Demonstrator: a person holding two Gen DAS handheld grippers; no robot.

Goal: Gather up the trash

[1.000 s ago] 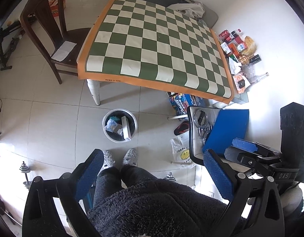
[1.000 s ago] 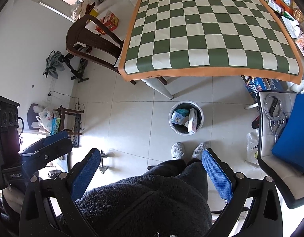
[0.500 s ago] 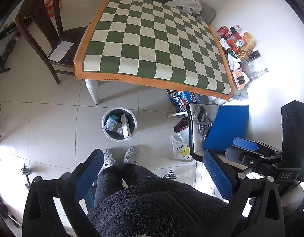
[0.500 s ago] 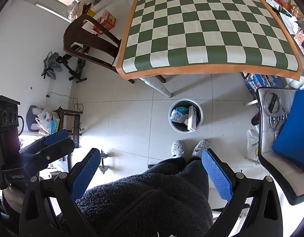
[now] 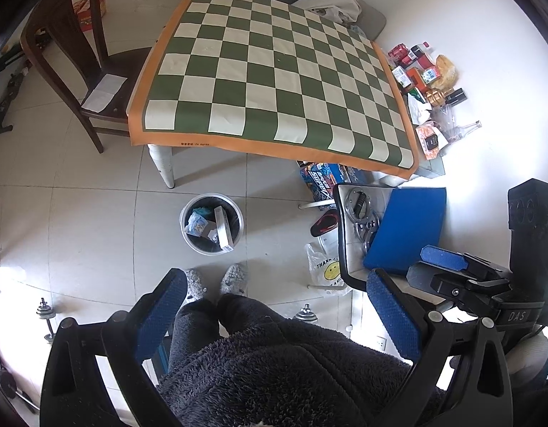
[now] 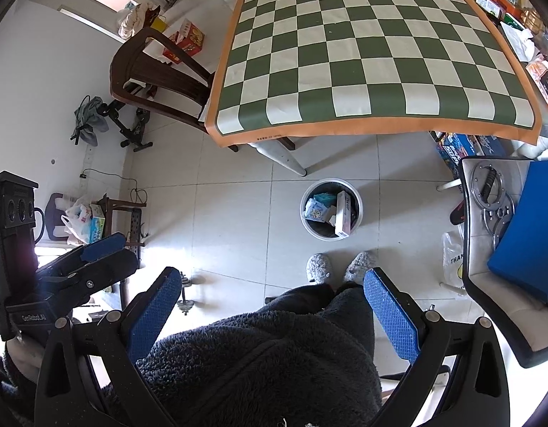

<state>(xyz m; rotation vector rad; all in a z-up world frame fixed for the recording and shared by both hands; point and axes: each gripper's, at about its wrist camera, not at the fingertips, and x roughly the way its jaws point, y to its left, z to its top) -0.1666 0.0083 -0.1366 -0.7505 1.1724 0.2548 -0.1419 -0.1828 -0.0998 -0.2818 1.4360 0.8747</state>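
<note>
A round trash bin (image 5: 211, 222) stands on the tiled floor in front of my slippered feet, holding a white box, a blue packet and other scraps; it also shows in the right wrist view (image 6: 330, 209). The table with the green-and-white checkered cloth (image 5: 274, 71) is bare on top, also in the right wrist view (image 6: 373, 53). My left gripper (image 5: 277, 306) is open and empty, held high above my lap. My right gripper (image 6: 274, 302) is open and empty too, beside the left one.
A dark wooden chair (image 5: 78, 71) stands left of the table. A white chair with a blue cushion (image 5: 405, 231) and metal rings is at right. Boxes and bottles (image 5: 427, 82) line the wall. Dumbbells (image 5: 46, 315) and a plastic bag (image 5: 327, 270) lie on the floor.
Both grippers have drifted slightly, so the table and bin shift a little in view. Both stay open and empty.
</note>
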